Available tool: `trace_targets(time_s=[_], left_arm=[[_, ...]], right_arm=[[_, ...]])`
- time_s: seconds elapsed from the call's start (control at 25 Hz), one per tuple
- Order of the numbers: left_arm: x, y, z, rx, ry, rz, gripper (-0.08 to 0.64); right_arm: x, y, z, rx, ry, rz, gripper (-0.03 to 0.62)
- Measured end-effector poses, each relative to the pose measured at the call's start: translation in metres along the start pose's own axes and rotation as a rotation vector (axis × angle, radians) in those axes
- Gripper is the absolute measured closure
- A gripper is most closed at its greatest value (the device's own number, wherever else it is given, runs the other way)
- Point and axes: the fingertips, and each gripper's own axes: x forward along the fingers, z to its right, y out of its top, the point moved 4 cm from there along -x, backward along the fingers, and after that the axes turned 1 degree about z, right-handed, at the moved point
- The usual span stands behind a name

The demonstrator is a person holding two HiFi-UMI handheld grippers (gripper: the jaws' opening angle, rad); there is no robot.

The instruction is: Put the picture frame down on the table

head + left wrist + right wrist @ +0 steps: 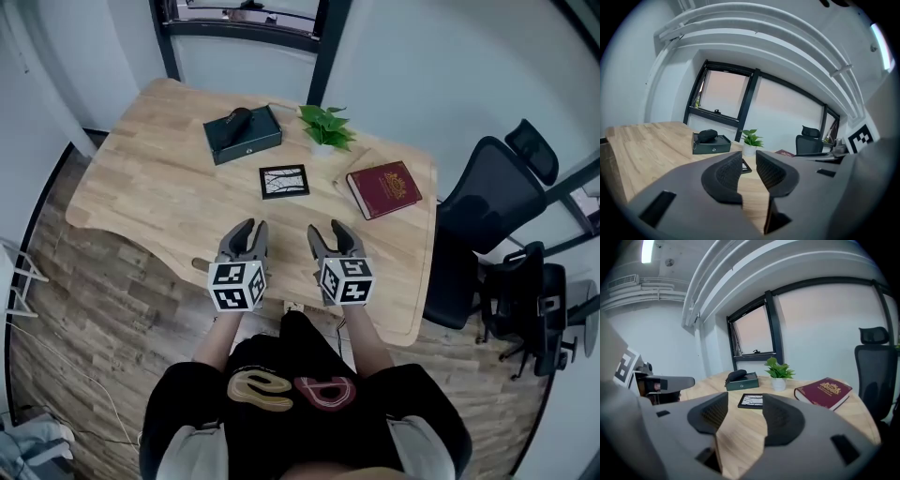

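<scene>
We note frame (284,181) flat on tabletop (150,197); left hand-held gripper (250,231), right hand-held gripper (326,232) empty, jaws apart. Risk: stray reach shoves frame.

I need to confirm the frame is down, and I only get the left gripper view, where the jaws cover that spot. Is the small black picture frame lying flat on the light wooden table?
Observer: Yes. The head view shows the small black picture frame lying flat on the light wooden table, picture side up.
Operator: Is the right gripper off it?
Observer: Yes. The right gripper is apart from the frame, on the person's side of it. Its jaws are apart with nothing between them.
Operator: What is nearest the frame on the head view's right?
Observer: A dark red hardcover book, lying flat with bare wood between it and the frame.
</scene>
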Motion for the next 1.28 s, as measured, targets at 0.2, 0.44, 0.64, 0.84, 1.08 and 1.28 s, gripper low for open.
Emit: trace_targets(time_s=[0.2, 0.44, 0.64, 0.84, 1.08, 1.28], left_arm=[[-0.017, -0.001, 0.009, 0.031, -0.014, 0.013, 0.496], [-0.033, -0.008, 0.016, 0.019, 0.025, 0.003, 0.516], [-0.044, -0.013, 0.03, 0.022, -0.012, 0.007, 0.522], [-0.051, -0.012, 0.04, 0.021, -0.05, 0.032, 0.526], [-0.058, -0.013, 0.04, 0.03, -0.043, 0.038, 0.528], [-0.055, -0.015, 0.039, 0.032, -0.042, 0.029, 0.528]], right_arm=[[-0.024, -0.003, -0.004, -0.029, -0.01, 0.034, 0.413], [-0.046, -0.009, -0.013, -0.054, -0.002, 0.071, 0.473], [-0.063, -0.01, -0.019, -0.058, 0.0, 0.102, 0.54], [-0.073, -0.012, -0.021, -0.079, -0.008, 0.107, 0.569], [-0.082, -0.015, -0.019, -0.117, -0.047, 0.102, 0.581], [-0.079, -0.018, -0.018, -0.115, -0.043, 0.086, 0.583]])
